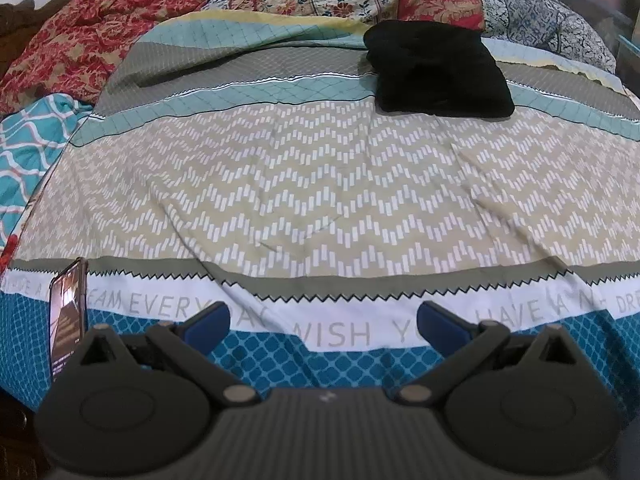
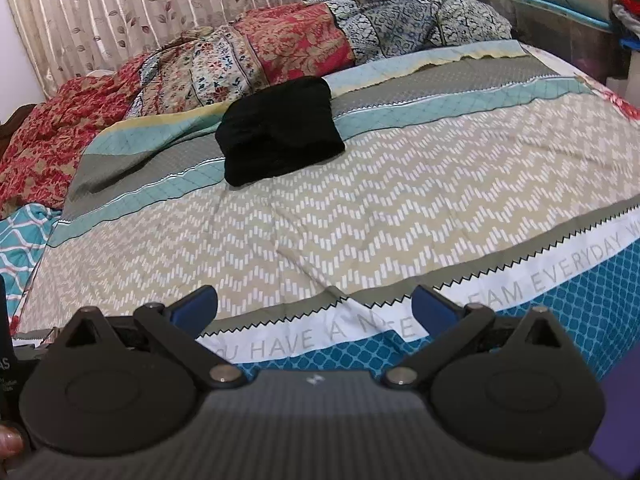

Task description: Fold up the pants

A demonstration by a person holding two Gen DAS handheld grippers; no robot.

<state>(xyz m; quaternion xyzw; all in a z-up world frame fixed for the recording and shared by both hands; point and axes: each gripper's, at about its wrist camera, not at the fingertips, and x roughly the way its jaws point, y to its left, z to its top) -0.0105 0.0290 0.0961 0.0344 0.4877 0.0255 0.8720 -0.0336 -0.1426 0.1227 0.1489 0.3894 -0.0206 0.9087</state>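
The left gripper [image 1: 324,320] hangs over the near edge of the bed with its blue-padded fingers [image 1: 210,320] spread wide and nothing between them; the right gripper [image 2: 314,308] is likewise released and empty, hovering above the same near edge. Well apart from both, toward the far side of the patterned bedspread [image 1: 320,184], the black pants [image 1: 438,72] lie as a compact, thick bundle, touching only the cover beneath. Judging by that tidy rectangular shape and the empty grippers, the folding looks finished or nearly so; at most a last smoothing remains, though the dark cloth hides its layers. Writing runs along the white band of the bedspread: "WISH YOU HAVE A", then a half-hidden word, then "DREAM EVERYDAY". A phone [image 1: 68,320] stands propped at the left edge, its screen text too small to read.
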